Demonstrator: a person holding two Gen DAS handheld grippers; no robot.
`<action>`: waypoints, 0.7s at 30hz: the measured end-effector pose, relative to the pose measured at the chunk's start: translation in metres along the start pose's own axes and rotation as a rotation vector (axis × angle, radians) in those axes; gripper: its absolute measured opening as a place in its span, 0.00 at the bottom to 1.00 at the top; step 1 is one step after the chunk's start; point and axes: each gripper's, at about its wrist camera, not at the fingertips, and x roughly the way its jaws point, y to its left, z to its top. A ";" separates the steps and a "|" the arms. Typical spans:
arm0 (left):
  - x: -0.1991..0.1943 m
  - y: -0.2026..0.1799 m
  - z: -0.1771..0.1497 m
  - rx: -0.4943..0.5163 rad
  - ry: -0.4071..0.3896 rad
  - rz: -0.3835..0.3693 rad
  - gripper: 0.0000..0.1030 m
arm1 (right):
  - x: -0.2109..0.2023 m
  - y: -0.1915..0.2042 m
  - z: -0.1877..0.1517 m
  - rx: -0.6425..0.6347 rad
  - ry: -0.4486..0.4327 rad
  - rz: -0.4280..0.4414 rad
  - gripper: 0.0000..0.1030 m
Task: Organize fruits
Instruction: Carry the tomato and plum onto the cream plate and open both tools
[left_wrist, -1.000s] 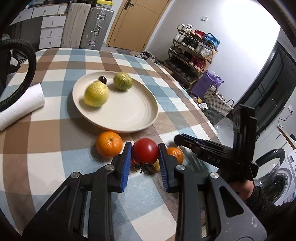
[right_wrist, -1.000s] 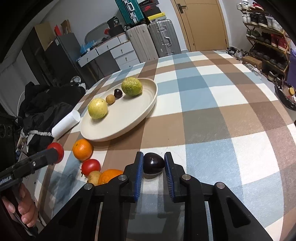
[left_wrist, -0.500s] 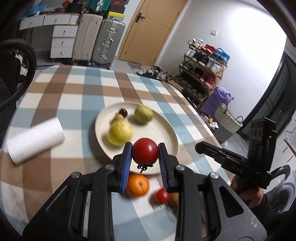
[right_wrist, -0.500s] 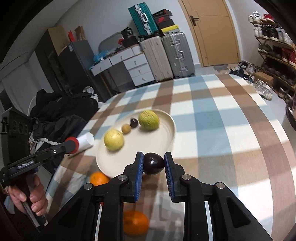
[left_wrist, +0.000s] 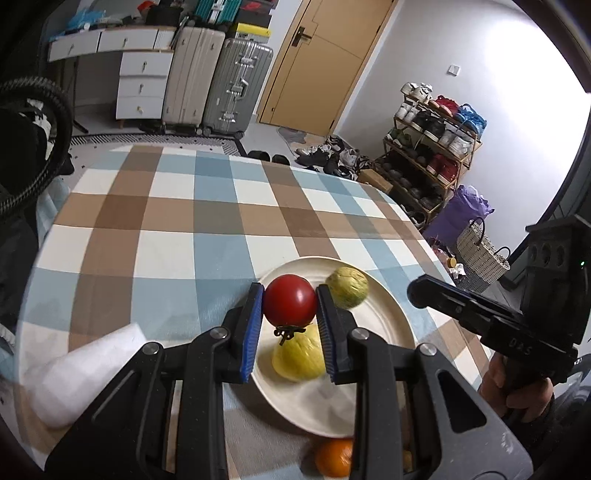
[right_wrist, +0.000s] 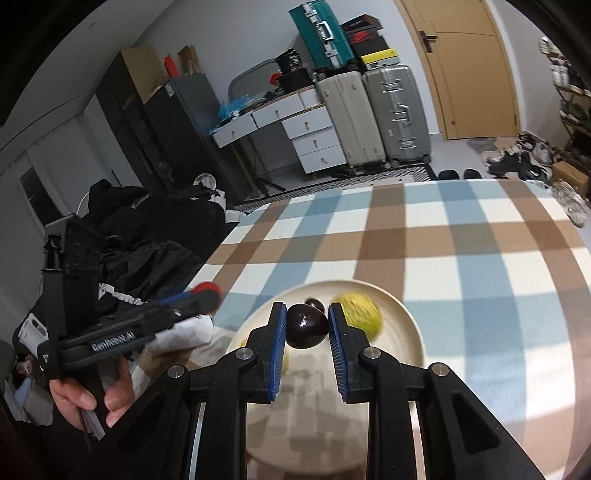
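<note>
Right tool (right_wrist: 307, 326) gripping dark plum (right_wrist: 306, 325), over plate (right_wrist: 410, 332)

Bare plate (left_wrist: 388, 325) right of fruits (left_wrist: 295, 354)

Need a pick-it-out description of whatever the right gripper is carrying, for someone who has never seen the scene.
Find the checked tablecloth, then the cream plate on it. Above the plate's left half, the right gripper pinches a dark purple plum-like fruit between blue pads. It is glossy and near black, larger than the small dark fruit behind it; the neighbouring green fruit is pale and rough.
</note>
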 end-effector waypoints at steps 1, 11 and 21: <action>0.006 0.002 0.002 0.001 0.005 -0.004 0.25 | 0.006 0.001 0.003 -0.006 0.008 0.008 0.23; 0.048 0.009 0.000 0.006 0.079 -0.019 0.25 | 0.059 0.005 0.005 -0.040 0.114 0.022 0.23; 0.063 0.011 -0.008 0.001 0.107 -0.023 0.25 | 0.078 0.002 -0.001 -0.040 0.176 0.019 0.23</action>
